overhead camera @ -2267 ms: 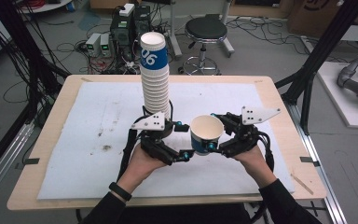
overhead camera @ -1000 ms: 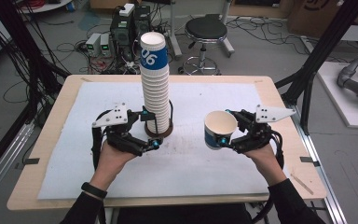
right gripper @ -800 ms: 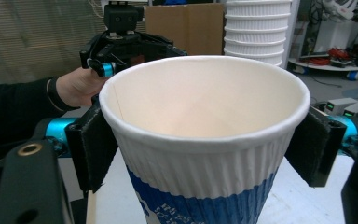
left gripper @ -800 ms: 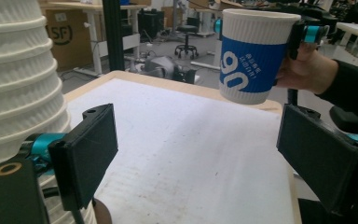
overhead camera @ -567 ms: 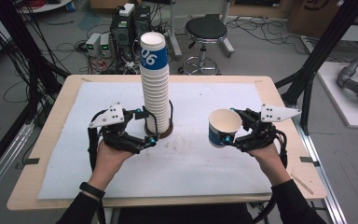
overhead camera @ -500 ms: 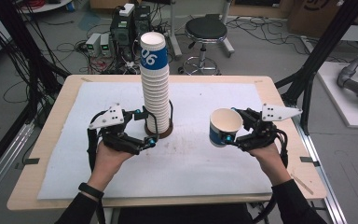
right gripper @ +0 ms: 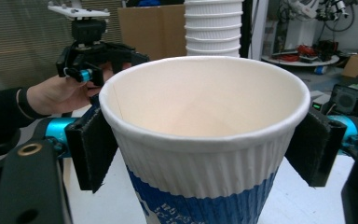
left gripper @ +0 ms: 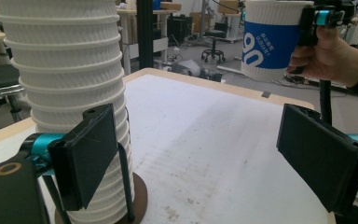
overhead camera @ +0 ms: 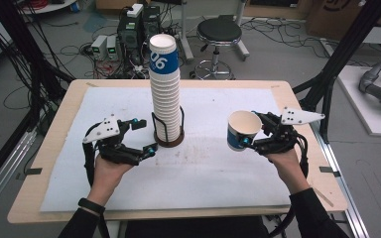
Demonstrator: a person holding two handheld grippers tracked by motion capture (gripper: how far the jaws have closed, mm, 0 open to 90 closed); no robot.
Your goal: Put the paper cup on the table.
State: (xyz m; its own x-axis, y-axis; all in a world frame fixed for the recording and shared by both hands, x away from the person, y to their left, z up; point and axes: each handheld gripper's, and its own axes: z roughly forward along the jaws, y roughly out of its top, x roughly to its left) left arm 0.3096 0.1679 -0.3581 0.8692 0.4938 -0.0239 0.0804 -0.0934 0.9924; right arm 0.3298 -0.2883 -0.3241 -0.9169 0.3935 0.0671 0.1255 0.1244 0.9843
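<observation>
1. The right gripper (overhead camera: 252, 140) holds a single paper cup (overhead camera: 242, 130) by its ribbed sides, one black pad on each flank just under the rim, as the right gripper view shows. The cup hangs above the white mat (overhead camera: 213, 173), to the right of the stack and well apart from it. Too hard a squeeze can dent the thin wall; too light a one lets the cup swing or drop.
2. The left gripper (overhead camera: 145, 135) stands with its jaws wide and nothing between them, just left of the tall cup stack (overhead camera: 165, 84). In the left gripper view one pad (left gripper: 89, 151) lies close beside the lowest cups; I cannot tell whether it touches them.
3. The stack sits in a wire holder on a round brown base (overhead camera: 168, 140) near the middle of the table (overhead camera: 59, 124). It is tall and narrow, so a sideways nudge from the left gripper can probably tip it or slide the base.
4. If the left jaws close on the stack too low, they may catch the wire uprights instead of the cups.
5. If the held cup is set down tilted, it may roll towards the table's right edge.
</observation>
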